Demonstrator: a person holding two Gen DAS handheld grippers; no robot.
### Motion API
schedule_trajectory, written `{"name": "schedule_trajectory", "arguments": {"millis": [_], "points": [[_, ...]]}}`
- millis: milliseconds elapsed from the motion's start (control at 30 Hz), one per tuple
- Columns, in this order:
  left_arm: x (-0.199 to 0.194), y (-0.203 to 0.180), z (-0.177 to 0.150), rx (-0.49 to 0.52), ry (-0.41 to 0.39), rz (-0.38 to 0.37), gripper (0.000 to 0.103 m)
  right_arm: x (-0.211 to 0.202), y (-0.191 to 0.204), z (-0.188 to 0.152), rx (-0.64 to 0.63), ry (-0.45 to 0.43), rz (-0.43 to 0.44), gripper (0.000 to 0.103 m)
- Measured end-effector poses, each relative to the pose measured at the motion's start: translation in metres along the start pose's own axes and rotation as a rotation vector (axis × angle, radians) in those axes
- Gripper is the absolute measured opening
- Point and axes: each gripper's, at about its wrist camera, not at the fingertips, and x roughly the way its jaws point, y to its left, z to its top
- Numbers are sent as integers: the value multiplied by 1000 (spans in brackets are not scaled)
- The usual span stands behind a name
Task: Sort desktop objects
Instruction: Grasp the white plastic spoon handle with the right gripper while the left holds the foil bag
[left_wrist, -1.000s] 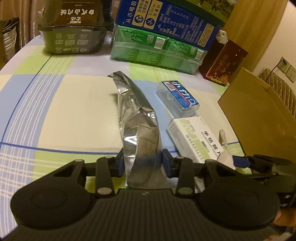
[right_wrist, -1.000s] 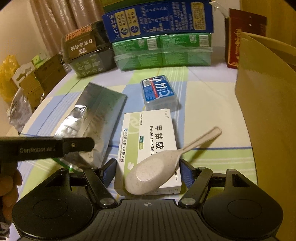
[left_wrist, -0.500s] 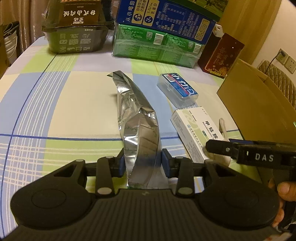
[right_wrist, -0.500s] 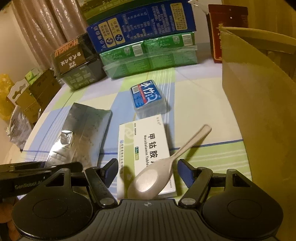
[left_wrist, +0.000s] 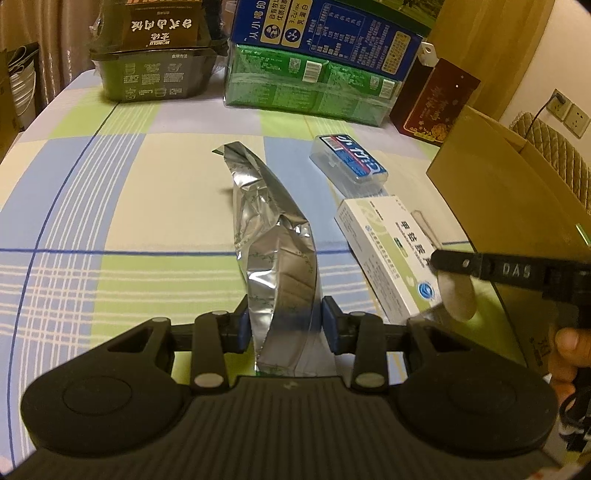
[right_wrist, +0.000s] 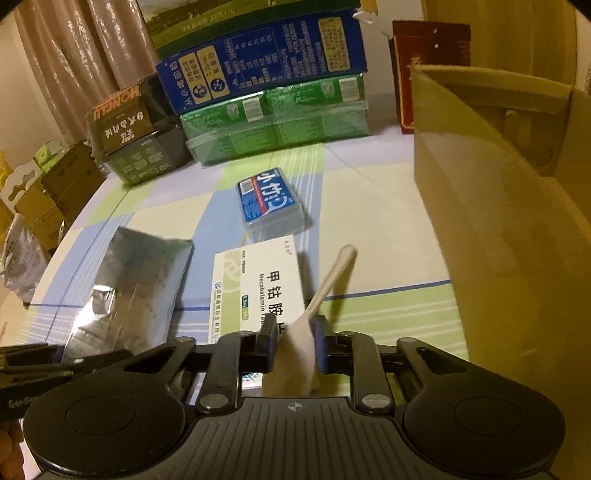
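left tongs (left_wrist: 285, 321) grip the silver foil pouch (left_wrist: 273, 240); right tongs (right_wrist: 294, 334) have just clamped the beige spoon (right_wrist: 325, 291).

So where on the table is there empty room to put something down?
The biggest bare patch of checked tablecloth lies left of the crinkled silver foil pouch, in front of the dark noodle tub. It is crowded on the right: clear blue-labelled case, white medicine box, brown cardboard box.

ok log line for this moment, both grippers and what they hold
left gripper: shut on foil pouch | right gripper: just closed on spoon | medicine box: on table
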Motion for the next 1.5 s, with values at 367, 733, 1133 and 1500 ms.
{"name": "schedule_trajectory", "arguments": {"millis": [367,733,1133,1500], "points": [[-29,-10,-30,34,23,9,32,-23,16,-16,-38,30,29,0],[-68,-18,-67,68,43,30,31,-53,61,-62,0,108,207,0],[-95,2,-83,16,25,43,42,-54,77,-83,-145,112,139,52],[-103,14,-76,-11,-11,47,51,-54,89,-106,-214,130,143,52]]}}
